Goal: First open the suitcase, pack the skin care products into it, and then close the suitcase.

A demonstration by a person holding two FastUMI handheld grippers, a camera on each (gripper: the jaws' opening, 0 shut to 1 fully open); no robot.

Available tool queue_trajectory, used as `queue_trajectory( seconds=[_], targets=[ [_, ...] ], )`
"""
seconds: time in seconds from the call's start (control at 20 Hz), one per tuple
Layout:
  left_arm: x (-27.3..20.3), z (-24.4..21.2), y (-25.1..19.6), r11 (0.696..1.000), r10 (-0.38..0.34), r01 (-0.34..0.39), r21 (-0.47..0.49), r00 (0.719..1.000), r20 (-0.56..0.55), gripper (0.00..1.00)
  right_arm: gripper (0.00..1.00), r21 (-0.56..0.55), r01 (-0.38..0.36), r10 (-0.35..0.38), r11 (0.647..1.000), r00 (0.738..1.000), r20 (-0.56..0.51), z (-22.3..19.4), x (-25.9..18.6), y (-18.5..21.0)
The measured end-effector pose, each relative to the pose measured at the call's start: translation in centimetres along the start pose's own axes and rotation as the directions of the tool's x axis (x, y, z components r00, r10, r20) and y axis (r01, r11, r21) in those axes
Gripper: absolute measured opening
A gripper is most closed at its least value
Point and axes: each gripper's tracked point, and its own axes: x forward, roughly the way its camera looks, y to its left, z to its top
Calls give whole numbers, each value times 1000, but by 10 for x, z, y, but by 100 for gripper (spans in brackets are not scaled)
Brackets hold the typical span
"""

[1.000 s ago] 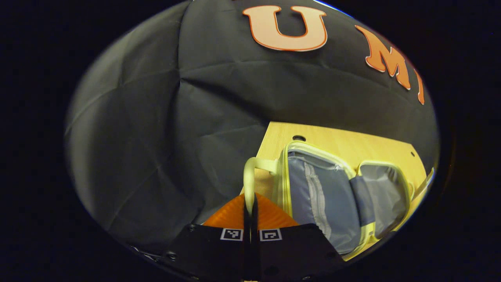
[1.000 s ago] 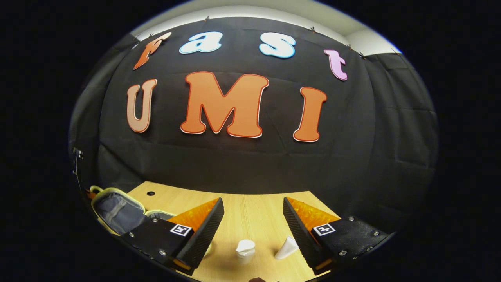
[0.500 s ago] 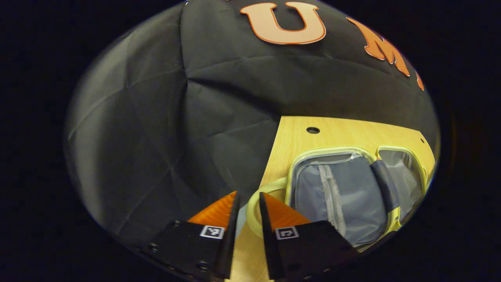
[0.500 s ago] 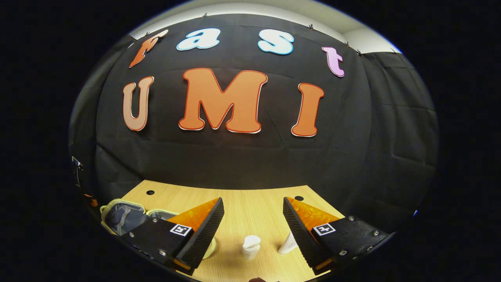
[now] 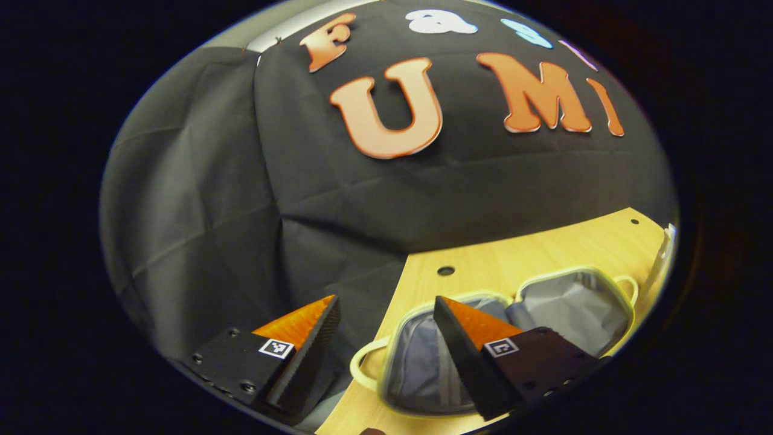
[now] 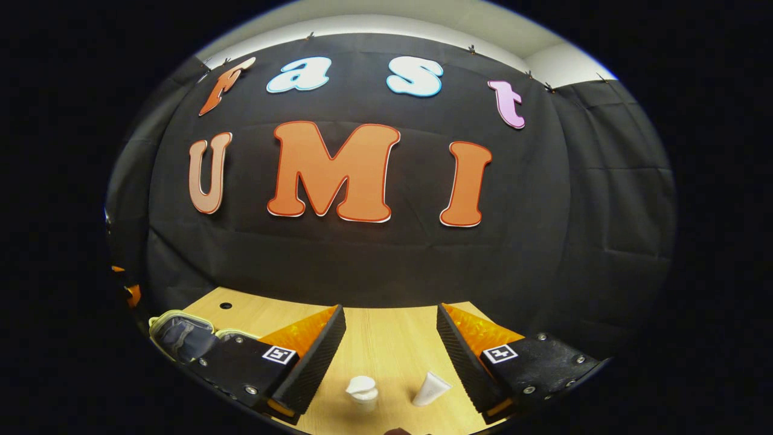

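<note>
In the left gripper view, that gripper's own finger (image 5: 477, 356) covers part of the open suitcase (image 5: 567, 308). In the right gripper view, the suitcase (image 6: 181, 335) is partly hidden behind a finger (image 6: 290, 362); the white tube (image 6: 430, 389) is too small to identify further.

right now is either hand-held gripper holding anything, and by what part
Nothing is held. The left hand-held gripper is open above the open suitcase; the right hand-held gripper is open over the table.

Both views were dim, lit from overhead. Tabletop (image 6: 386, 338) was the brightest area, no glare. Soft shadows sat under the small white jar (image 6: 362, 391). Heavy fisheye bending at the edges; left gripper view slightly soft, rim darker and smeared.
</note>
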Motion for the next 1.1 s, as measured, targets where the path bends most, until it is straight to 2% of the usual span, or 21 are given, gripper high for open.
queue_trajectory(
  seconds=[0.25, 0.6, 0.9, 1.1],
  targets=[
    [-33, 71, -69, 998, -55, 60, -32, 988, 141, 100, 97, -4, -13, 13, 1000, 1000, 27, -3, 2, -26],
    [-72, 150, -171, 984, -153, 173, -34, 937, 314, 100, 97, 9, -29, 28, 1000, 998, 58, -9, 0, -56],
    [-97, 180, -243, 962, -218, 263, -70, 899, 380, 100, 97, -8, -39, 39, 999, 996, 83, -11, 2, -72],
    [-108, 171, -301, 941, -300, 336, -38, 883, 360, 98, 97, -5, -48, 48, 999, 997, 55, -27, 2, -87]
  ],
)
